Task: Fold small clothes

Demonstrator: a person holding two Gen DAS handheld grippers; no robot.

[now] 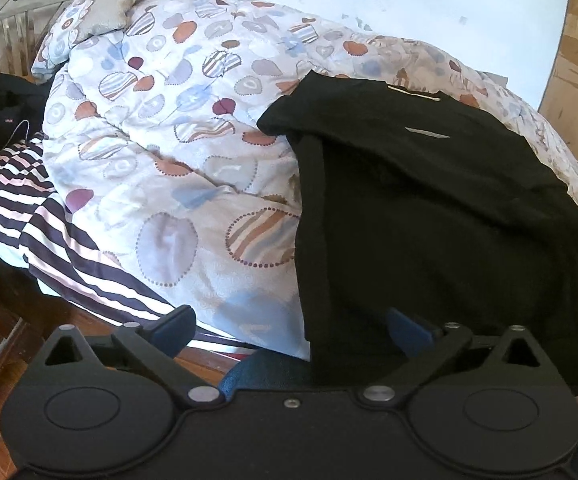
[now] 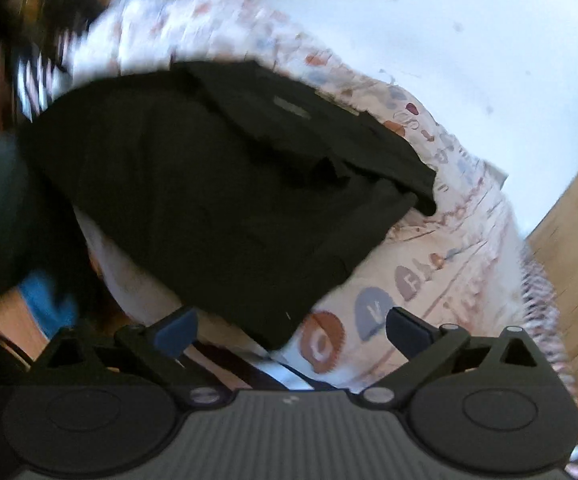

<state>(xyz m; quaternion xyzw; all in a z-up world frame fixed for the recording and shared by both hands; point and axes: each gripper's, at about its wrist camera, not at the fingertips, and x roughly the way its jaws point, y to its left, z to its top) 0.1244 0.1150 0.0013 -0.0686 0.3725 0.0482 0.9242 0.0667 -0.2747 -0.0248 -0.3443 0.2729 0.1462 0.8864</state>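
Black garment [image 1: 429, 200]: soft, limp, light cloth, partly folded, draped over the patterned quilt [image 1: 161, 152] on the bed, at 2 o'clock in the left view. Left tongs [image 1: 293, 328] and right tongs [image 2: 292, 328] both released, gripping nothing. Best taken at a hem corner or the folded edge.

A letter "V" shows on the patterned quilt [image 2: 375, 312]; nothing else reads

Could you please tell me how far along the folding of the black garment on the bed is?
Partly done: the black garment lies on the patterned quilt with its side turned in. Nothing is in hand; the left gripper and right gripper are open. Further folds look outstanding.
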